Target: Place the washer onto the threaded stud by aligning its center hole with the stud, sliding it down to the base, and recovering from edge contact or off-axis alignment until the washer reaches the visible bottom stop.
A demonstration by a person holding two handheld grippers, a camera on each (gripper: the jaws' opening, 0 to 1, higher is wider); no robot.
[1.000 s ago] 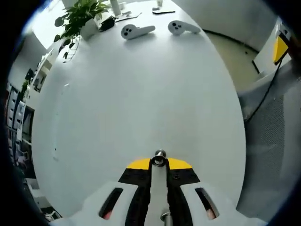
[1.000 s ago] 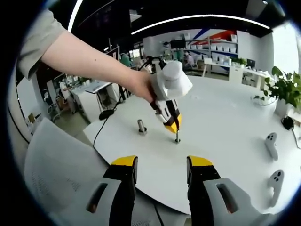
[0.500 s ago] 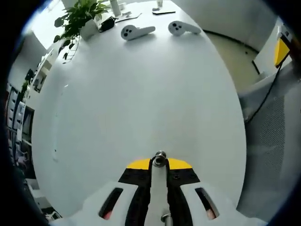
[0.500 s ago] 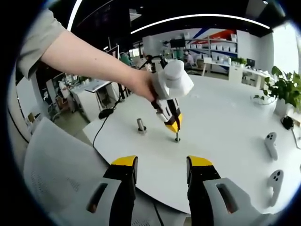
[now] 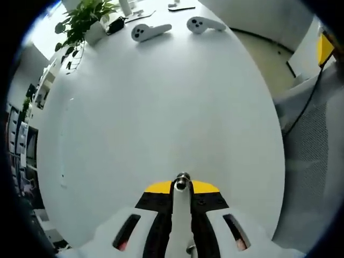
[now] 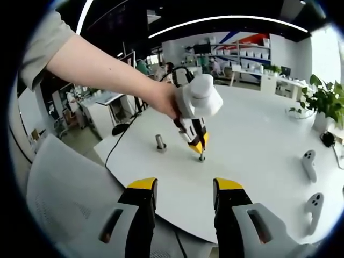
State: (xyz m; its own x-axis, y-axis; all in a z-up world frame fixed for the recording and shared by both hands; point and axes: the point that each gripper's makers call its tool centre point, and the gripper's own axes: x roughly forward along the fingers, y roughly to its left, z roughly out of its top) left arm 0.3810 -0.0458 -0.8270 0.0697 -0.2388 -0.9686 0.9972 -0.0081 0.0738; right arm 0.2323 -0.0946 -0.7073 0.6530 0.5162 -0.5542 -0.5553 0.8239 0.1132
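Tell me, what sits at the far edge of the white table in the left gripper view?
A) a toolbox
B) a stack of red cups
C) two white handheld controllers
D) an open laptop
C: two white handheld controllers lie side by side at the far edge of the white table, next to a potted plant.

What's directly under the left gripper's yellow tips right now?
The left gripper stands over a small threaded stud on the white table. Its tips cover the stud's top; no washer can be made out.
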